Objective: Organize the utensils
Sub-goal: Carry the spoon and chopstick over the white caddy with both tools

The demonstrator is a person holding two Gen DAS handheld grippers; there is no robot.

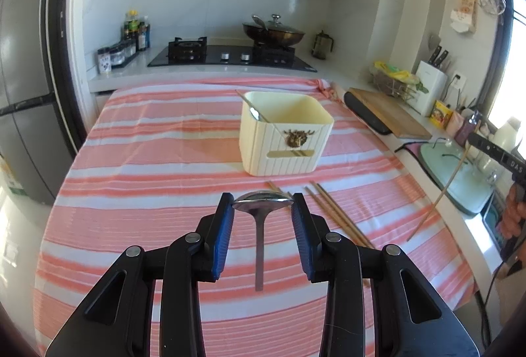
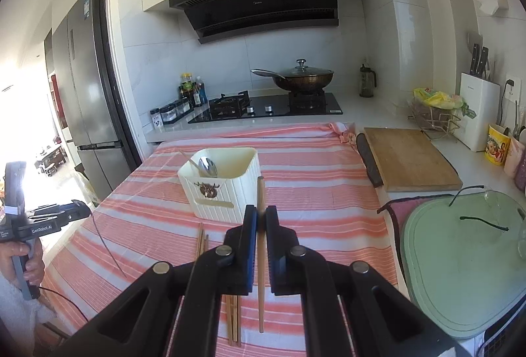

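Left wrist view: left gripper (image 1: 263, 202) clamps the spoon (image 1: 261, 209); the right gripper (image 2: 261, 218) pinches 1 chopstick (image 2: 260, 274), box (image 2: 223, 186) at 11 o'clock.

Each gripper is matte black plastic: two angular linkage arms with triangular cut-outs, joined by round silver pivot pins. On the left gripper (image 1: 263, 204) the fingers (image 1: 225, 235) carry ribbed blue pads. The right gripper (image 2: 260, 218) has the same blue facing. White lettering marks each handle, and a thin black cable (image 2: 62, 302) trails below a hand (image 2: 26, 261).
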